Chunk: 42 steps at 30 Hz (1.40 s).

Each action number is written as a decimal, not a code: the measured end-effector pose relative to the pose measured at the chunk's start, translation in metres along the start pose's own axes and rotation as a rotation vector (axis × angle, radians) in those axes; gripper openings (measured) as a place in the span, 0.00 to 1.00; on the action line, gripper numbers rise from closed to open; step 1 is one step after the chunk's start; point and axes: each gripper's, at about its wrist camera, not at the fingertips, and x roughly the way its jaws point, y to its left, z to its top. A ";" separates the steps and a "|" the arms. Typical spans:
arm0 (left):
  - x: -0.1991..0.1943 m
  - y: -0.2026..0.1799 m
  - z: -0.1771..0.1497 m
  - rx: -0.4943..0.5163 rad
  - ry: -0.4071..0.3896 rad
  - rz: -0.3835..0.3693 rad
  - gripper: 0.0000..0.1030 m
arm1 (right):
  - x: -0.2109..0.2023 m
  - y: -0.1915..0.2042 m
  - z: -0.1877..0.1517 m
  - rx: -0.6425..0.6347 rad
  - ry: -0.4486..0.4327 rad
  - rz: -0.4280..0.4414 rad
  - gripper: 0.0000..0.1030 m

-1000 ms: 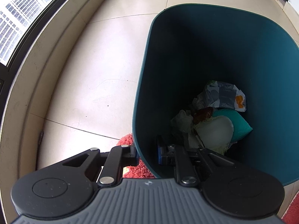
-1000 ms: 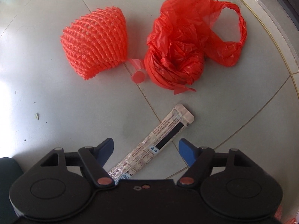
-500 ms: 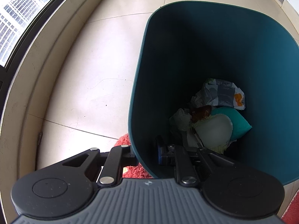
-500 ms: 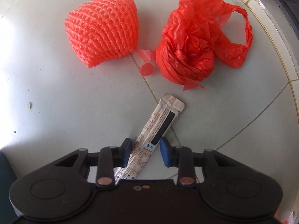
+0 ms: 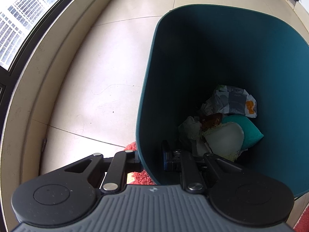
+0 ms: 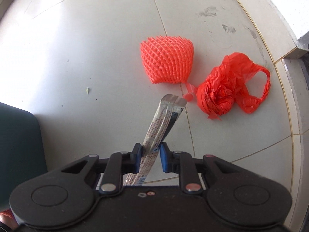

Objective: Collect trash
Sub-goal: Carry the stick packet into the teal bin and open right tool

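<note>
My left gripper point(image 5: 150, 157) is shut on the near rim of a teal trash bin point(image 5: 212, 48), one finger outside the wall and one inside. Crumpled wrappers and bags point(image 5: 224, 137) lie at the bin's bottom. My right gripper point(image 6: 149, 154) points down at the tiled floor, its jaws closing on a long silver sachet wrapper point(image 6: 162, 119) that hangs between the pads, lifted off the floor. Beyond it on the floor lie an orange foam fruit net point(image 6: 167, 63) and a crumpled red plastic bag point(image 6: 226, 92).
The bin's dark side point(image 6: 17, 139) shows at the left of the right wrist view. A red mat point(image 5: 143, 176) lies under the bin's near edge. A window ledge point(image 5: 29, 77) curves along the left, and a raised step point(image 6: 289, 29) borders the floor at right.
The right gripper's jaws closed onto the sachet wrapper and raised it off the floor, rolling as they rose. The left gripper and bin have not moved.
</note>
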 end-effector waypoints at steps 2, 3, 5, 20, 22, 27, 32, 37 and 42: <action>0.000 -0.001 0.000 0.001 -0.001 0.003 0.16 | -0.025 0.006 0.006 -0.041 -0.029 0.018 0.18; 0.000 -0.001 0.000 0.003 -0.002 0.006 0.16 | -0.037 0.011 0.007 -0.063 -0.041 0.024 0.18; -0.001 -0.003 -0.001 0.010 -0.005 0.012 0.16 | -0.054 0.019 0.007 -0.115 -0.068 0.039 0.17; -0.009 0.002 -0.002 -0.010 -0.019 -0.004 0.14 | -0.235 0.099 0.008 -0.393 -0.324 0.278 0.17; -0.010 0.003 -0.001 -0.013 -0.019 -0.008 0.13 | -0.251 0.115 0.009 -0.431 -0.344 0.309 0.17; -0.011 0.007 0.001 -0.023 -0.020 -0.024 0.12 | -0.266 0.165 0.003 -0.544 -0.362 0.360 0.17; -0.013 0.009 0.000 -0.020 -0.032 -0.034 0.12 | -0.238 0.212 -0.001 -0.624 -0.319 0.355 0.17; -0.014 0.011 -0.003 -0.018 -0.038 -0.046 0.12 | -0.198 0.252 0.001 -0.678 -0.249 0.322 0.17; -0.015 0.013 -0.003 -0.017 -0.038 -0.056 0.12 | -0.156 0.281 -0.007 -0.707 -0.173 0.270 0.17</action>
